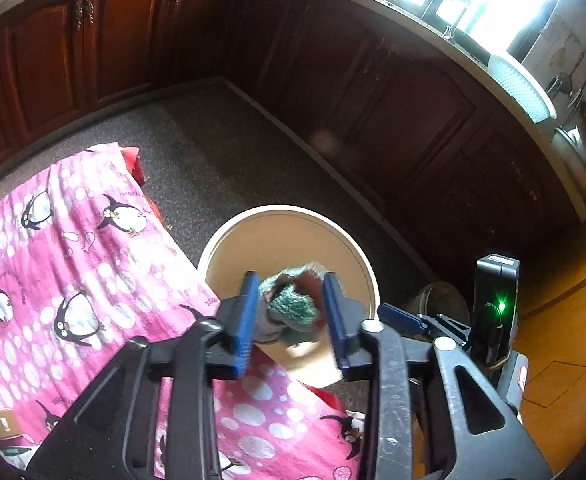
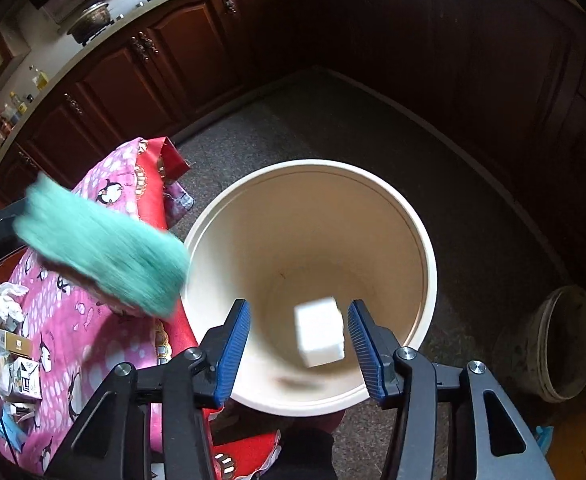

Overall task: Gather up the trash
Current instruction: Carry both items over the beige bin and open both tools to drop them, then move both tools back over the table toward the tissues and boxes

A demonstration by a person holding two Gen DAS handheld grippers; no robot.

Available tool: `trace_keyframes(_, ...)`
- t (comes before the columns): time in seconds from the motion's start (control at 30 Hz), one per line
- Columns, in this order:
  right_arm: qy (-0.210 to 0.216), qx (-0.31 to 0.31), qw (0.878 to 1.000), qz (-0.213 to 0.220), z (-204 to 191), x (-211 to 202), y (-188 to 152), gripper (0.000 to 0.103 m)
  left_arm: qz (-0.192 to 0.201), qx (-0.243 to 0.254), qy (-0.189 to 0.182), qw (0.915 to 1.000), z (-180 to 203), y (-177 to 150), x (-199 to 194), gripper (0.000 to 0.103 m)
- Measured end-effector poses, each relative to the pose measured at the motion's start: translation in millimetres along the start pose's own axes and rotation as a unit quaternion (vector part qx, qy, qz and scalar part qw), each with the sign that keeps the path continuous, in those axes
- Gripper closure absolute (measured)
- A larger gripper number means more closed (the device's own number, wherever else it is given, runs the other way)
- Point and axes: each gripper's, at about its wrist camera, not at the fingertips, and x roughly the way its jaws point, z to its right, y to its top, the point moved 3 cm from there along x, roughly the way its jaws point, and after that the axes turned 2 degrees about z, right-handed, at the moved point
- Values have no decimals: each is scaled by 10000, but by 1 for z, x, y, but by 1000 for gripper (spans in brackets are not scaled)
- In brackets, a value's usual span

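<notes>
Left wrist view: the left gripper (image 1: 291,312) sits low in the centre of the frame, its blue ribbed pads spread a little, and a crumpled green-and-white wrapper (image 1: 291,300) lies between them. I cannot tell whether the pads still press on it or have let it go. Behind it stands the round cream plastic bucket (image 1: 363,260), its rim just past the fingertips. The pink penguin-print cloth (image 1: 73,260) over a table fills the lower left, and its edge runs close beside the bucket. The wrapper looks to be over the near rim rather than the middle, so if it falls now it may catch the lip or land on the cloth. Open dark speckled floor (image 1: 221,140) lies beyond, up to the brown cabinets.

Right wrist view: the right gripper (image 2: 299,336) has its jaws apart and grips nothing. A small white cube-shaped box (image 2: 319,332) shows between them, blurred, and seems to be dropping inside the bucket (image 2: 421,240), well within the wall. The green wrapper (image 2: 105,248) is a smear at centre left, right at the bucket's left rim. More crumpled paper and small cartons (image 2: 13,344) wait at the left edge. The two grippers are close together over one opening and could knock each other.
</notes>
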Motion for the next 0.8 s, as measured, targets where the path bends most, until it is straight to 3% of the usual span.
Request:
trace_keyframes(0.1, 16, 27, 10000, -1, -5, 3, 0, 52, 39, -22, 15, 10000, -3, -4, -6, 59)
trace_keyframes(0.5, 155, -162, 9995, 228, -36, -24, -1, 49, 283, 69, 475, 9984, -17, -25, -53, 58)
trace_keyframes(0.8, 477, -677, 9952, 524, -98, -56, -2, 40, 463, -116, 849, 9952, -48, -50, -108, 58)
